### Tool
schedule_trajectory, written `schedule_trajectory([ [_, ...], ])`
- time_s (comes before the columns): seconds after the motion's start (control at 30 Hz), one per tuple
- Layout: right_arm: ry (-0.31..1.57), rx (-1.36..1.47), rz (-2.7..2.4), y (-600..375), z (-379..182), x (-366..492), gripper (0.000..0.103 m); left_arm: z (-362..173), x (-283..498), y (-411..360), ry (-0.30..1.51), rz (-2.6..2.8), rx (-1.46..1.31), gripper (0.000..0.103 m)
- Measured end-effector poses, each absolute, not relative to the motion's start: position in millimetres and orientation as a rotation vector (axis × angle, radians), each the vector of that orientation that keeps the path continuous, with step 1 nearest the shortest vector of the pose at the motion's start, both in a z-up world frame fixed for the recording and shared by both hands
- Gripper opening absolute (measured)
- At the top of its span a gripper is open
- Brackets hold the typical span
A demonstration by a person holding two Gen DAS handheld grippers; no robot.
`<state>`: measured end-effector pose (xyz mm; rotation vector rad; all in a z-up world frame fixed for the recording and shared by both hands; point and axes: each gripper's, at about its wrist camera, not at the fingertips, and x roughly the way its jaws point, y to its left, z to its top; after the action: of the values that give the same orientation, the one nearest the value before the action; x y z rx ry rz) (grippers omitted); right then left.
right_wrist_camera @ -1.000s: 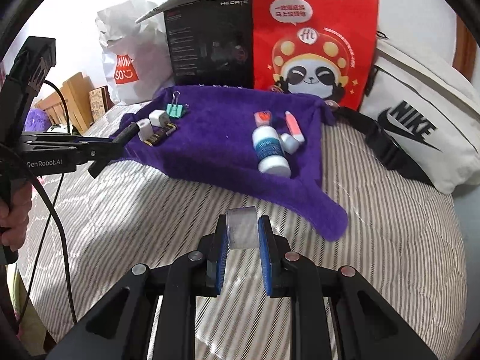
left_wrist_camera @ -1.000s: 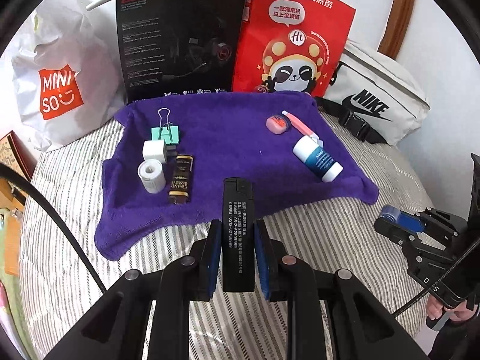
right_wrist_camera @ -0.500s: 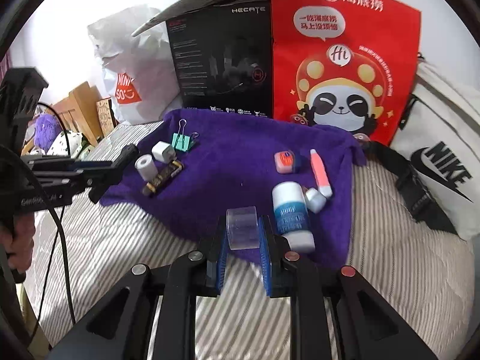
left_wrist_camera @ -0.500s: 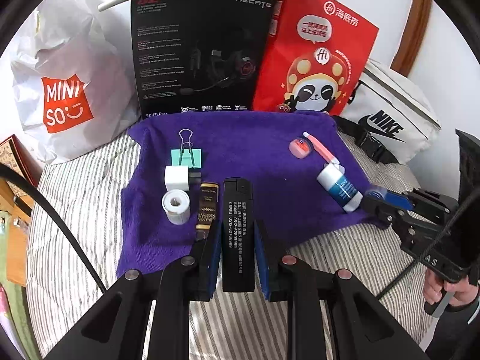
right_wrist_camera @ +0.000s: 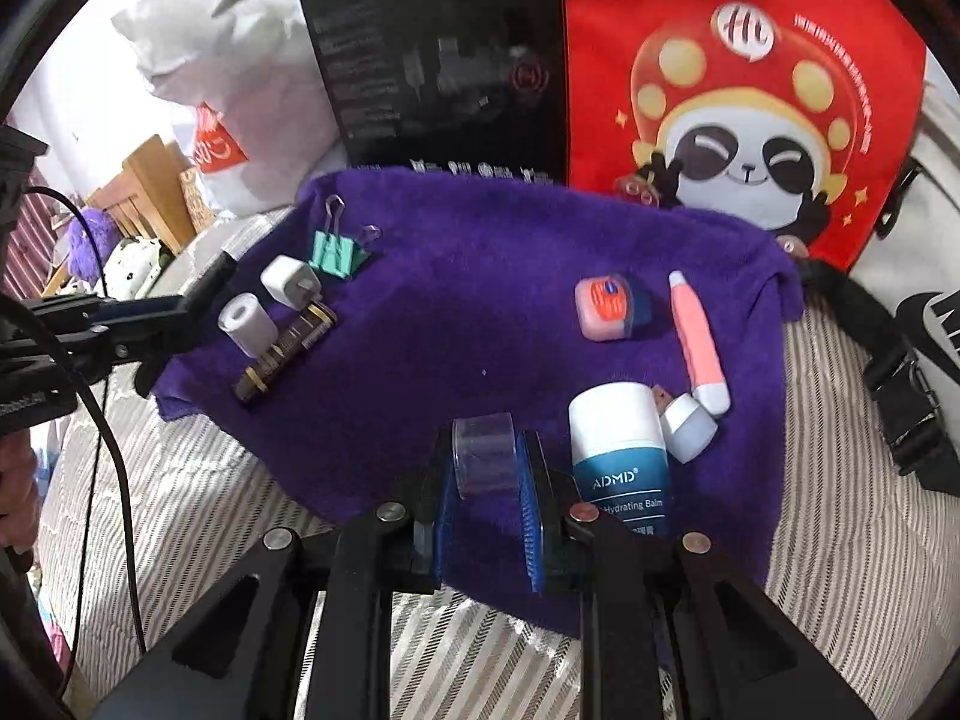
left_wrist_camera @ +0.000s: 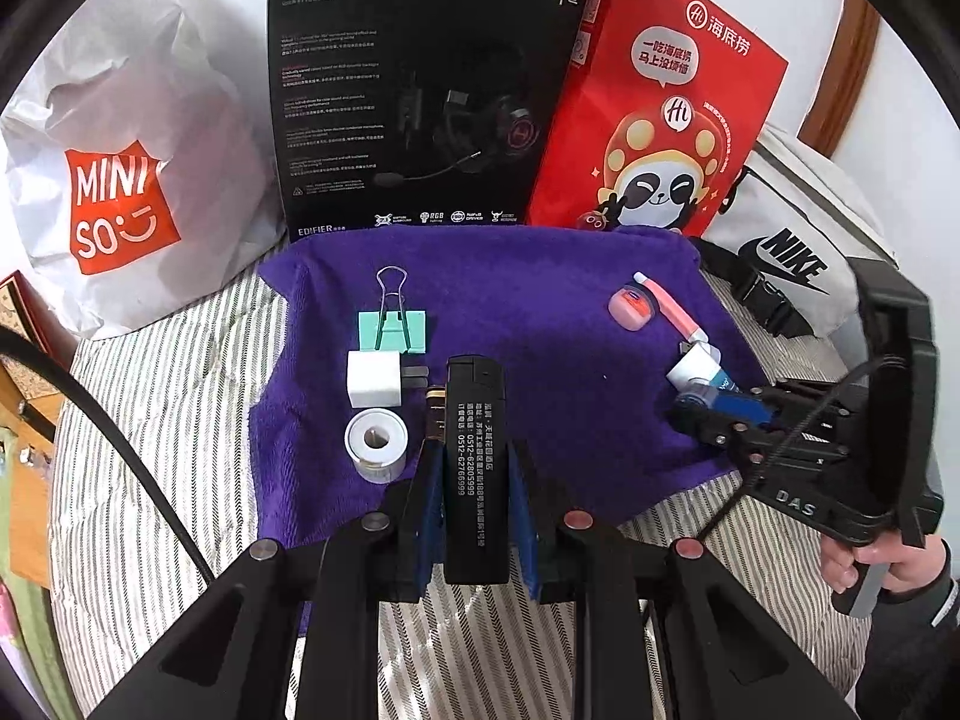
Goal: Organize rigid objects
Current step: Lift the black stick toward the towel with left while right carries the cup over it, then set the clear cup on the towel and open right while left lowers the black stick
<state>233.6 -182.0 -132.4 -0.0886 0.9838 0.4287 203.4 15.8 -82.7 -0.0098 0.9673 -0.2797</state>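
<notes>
Since both loads go to the purple towel (left_wrist_camera: pixel 540 324), each hand-held gripper hangs over its near edge. Left hand-held gripper (left_wrist_camera: pixel 474 498) is clamped on a black lighter (left_wrist_camera: pixel 475 468) beside the gold-black tube (left_wrist_camera: pixel 434 414). Right hand-held gripper (right_wrist_camera: pixel 489 480) pinches a clear cap (right_wrist_camera: pixel 485 453) beside the balm bottle (right_wrist_camera: pixel 621 450), apparently sorting by group.

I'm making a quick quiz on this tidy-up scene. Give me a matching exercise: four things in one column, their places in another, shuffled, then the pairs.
Things:
1. lighter
2. clear cap
3. binder clip
4. balm bottle

Places:
A. lying on the towel, beside the right gripper
B. in the left gripper
C. in the right gripper
D. on the towel, behind the white plug

Pairs: 1-B, 2-C, 3-D, 4-A
</notes>
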Motion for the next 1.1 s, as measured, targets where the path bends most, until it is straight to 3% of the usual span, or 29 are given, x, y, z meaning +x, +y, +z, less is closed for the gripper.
schedule_trajectory([
  [0.5,1.029,-0.195,0.389,-168.5,-155.2,246.2,0.021,-90.2,208.5,18.3,0.996,-0.283,0.002,0.021],
  [0.63,1.046,-0.198,0.42,-169.6,-153.9,247.9,0.027,-90.4,209.1,17.5,1.002,-0.289,-0.001,0.021],
  [0.77,1.062,-0.196,0.411,-173.2,-151.4,249.8,0.041,-91.2,210.6,15.8,1.012,-0.297,0.007,0.021],
  [1.1,1.019,-0.23,0.385,-183.9,-131.6,228.6,0.043,-99.6,217.5,5.5,1.041,-0.314,0.02,0.021],
])
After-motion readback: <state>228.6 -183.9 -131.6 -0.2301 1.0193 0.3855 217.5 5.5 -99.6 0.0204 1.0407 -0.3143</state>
